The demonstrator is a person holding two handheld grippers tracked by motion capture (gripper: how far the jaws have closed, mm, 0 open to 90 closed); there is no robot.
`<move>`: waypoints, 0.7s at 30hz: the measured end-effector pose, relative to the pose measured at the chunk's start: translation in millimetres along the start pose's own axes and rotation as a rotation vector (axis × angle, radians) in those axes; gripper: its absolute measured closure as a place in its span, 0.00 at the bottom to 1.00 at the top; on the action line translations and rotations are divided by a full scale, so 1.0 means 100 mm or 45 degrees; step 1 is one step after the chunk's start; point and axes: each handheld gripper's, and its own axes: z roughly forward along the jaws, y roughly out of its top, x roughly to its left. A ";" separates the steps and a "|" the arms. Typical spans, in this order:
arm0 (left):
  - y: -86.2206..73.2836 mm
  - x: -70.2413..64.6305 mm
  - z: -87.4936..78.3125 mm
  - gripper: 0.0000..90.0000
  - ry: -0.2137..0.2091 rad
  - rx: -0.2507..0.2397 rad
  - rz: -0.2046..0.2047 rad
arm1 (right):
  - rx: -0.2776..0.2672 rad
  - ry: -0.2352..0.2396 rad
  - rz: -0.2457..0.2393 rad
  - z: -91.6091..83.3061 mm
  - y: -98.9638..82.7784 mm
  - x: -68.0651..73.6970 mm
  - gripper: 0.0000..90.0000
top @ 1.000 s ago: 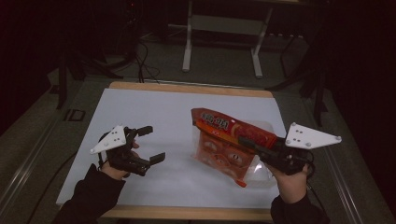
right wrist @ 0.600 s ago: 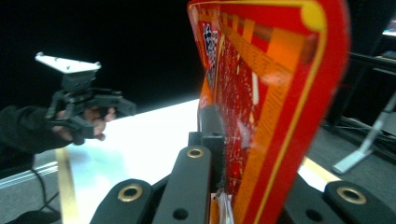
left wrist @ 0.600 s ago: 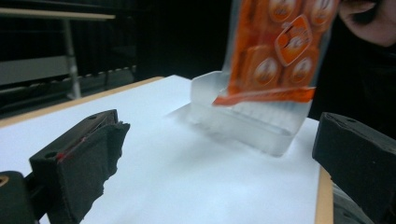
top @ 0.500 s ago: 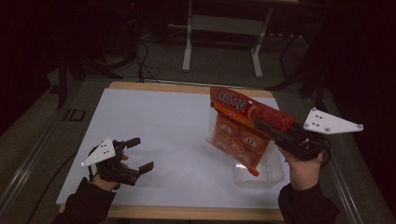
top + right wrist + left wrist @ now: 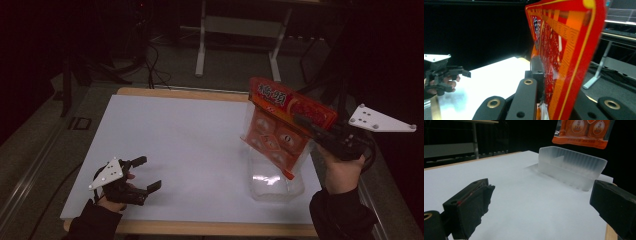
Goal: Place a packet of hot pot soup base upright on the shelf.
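Orange-red snack bag, tilted, held in air at table's 3 o'clock, above clear plastic tub.

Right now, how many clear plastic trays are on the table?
1. The clear plastic tray sits empty near the front right of the white table, below the orange snack pack held up by the right gripper. None seems hidden.

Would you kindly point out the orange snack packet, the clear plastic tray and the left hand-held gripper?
orange snack packet [image 5: 280, 127], high view, packet's front face.
clear plastic tray [image 5: 571, 167], left gripper view, ribbed side wall.
left hand-held gripper [image 5: 147, 173], high view, between its fingertips.
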 end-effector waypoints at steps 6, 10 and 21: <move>-0.03 0.03 0.01 0.02 0.043 0.034 0.001 | 0.007 -0.044 0.038 -0.07 -0.10 -0.13 1.00; -0.06 0.06 0.03 0.01 0.059 0.082 -0.032 | 0.017 -0.068 0.068 -0.09 -0.20 -0.20 1.00; -0.07 0.05 0.04 0.00 0.065 0.085 -0.029 | 0.065 -0.083 0.135 -0.05 -0.52 -0.29 1.00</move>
